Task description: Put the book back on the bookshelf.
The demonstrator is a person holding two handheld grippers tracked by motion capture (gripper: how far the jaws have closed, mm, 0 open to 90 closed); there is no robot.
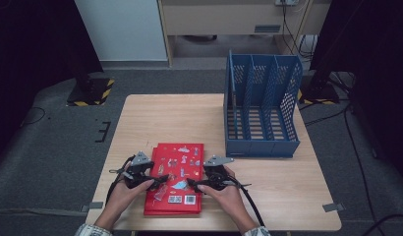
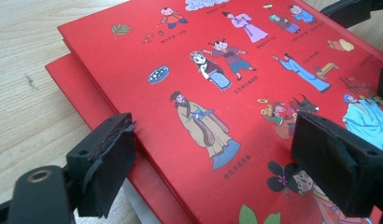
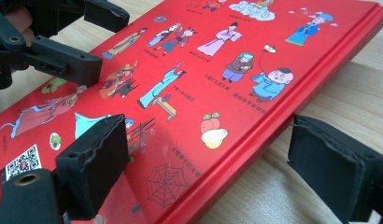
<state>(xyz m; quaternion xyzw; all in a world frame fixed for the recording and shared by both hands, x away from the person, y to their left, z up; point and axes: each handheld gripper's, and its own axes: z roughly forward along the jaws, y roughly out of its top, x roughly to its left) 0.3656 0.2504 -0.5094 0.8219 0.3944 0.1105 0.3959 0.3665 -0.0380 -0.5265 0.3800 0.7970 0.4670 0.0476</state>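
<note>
A: Books [image 1: 175, 179] sat near the front edge of the worktop [image 1: 155, 110], roughly mid-width. Red covers, stacked flat, top one shifted a bit off the lower one.

B: Offset looked useful. In the left gripper view the lower book's edge stuck out past the top book [image 2: 236, 93], so there was a step to get a pad under.

A: Left hand-held gripper [image 1: 151, 181] was over the stack's left edge, jaws wide apart. One pad [image 2: 103, 163] sat just off the book edge, the other over the cover. Nothing clamped.

B: Right hand-held gripper [image 1: 198, 185]?

A: Same story at the right edge. Jaws spread wide, one pad above the cover, the other [image 3: 327, 165] over bare wood beside the spine side. Gripping nothing. The pads straddled the edge, which I'd read as lining up for a pinch on the top book.

B: One tool per side made sense: a hardback is wide and flat, and one pinch would let it swing.

A: Blue file rack [image 1: 261, 105] stood at the far right corner, slots empty, open side facing the books. Likely destination, my guess.

B: Risk: grabbing both books at once. Pads needed to bite only the upper cover edge.
</note>
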